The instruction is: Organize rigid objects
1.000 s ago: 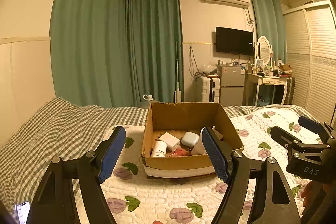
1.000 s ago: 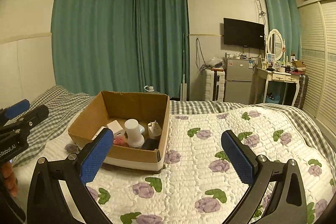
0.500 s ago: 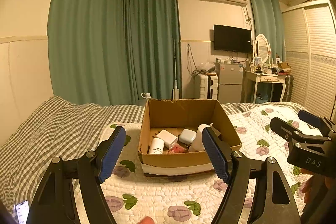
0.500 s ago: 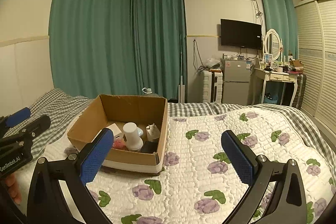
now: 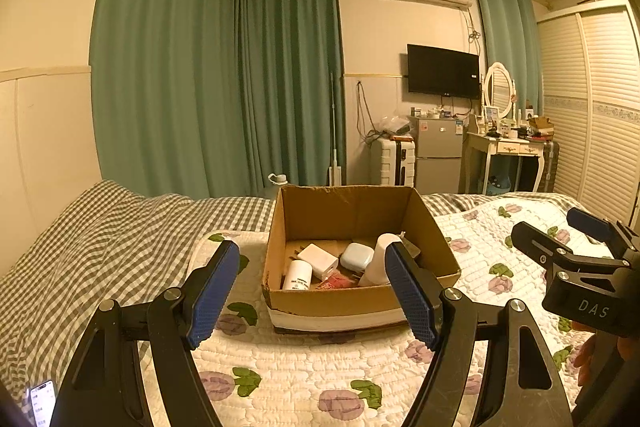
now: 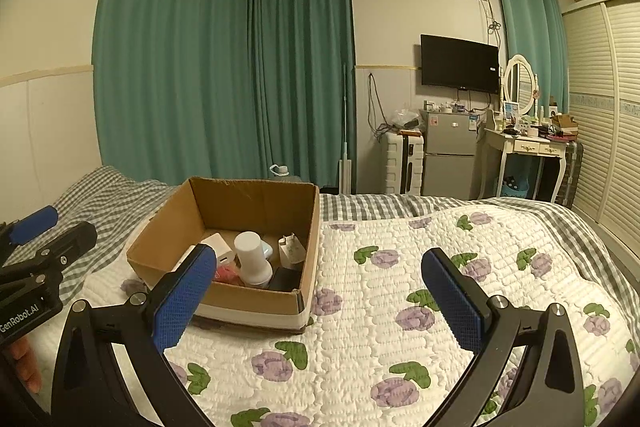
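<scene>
both claws hang above the quilt with nothing between their pads. left gripper (image 5: 312, 285) has its blue pads spread wide, and in its own view the cardboard box (image 5: 320, 303) sits framed between them, just beyond the tips. right gripper (image 6: 318, 291) is likewise spread wide and holds nothing; its left pad overlaps the near left corner of the box in its view, and its right pad hangs over bare quilt. each tool shows in the other's camera: the right one at the right edge of the left view, the left one at the left edge of the right view.

the box is open-topped and rests on the floral quilt (image 6: 400, 307), toward the left side of the bed. inside it, a tall white cylinder (image 6: 251, 259) stands upright near the near wall. left of it lie a small white bottle (image 5: 298, 275) on its side, a white square block (image 5: 318, 261) and a pale blue rounded case (image 5: 357, 256). a red crumpled item (image 5: 338, 281) lies by the near wall. a white plug adapter (image 6: 291, 249) leans toward the right wall, and a black block (image 6: 285, 279) lies in the near right corner.

beyond the quilt, a checked blanket (image 5: 100, 239) covers the left and far side of the bed. green curtains (image 5: 216, 75) hang behind it.
</scene>
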Tool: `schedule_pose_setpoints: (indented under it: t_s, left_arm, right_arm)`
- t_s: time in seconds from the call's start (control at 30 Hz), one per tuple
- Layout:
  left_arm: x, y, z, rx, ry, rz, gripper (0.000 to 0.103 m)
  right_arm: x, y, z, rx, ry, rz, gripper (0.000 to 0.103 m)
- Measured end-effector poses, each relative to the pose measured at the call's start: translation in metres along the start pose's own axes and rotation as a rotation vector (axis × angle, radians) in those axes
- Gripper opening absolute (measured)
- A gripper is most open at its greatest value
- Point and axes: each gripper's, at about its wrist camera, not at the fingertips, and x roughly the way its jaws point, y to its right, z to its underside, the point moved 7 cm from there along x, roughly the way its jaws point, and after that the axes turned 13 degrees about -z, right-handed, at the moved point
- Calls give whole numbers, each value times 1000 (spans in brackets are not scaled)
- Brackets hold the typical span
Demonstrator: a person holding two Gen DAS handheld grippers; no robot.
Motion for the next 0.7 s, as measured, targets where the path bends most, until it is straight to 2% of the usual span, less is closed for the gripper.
schedule_pose_setpoints:
  t_s: [0.7]
  left_arm:
    - [0, 1, 1, 2, -9, 0, 78]
  right_arm:
    - [4, -1, 3, -3, -14, 2, 103]
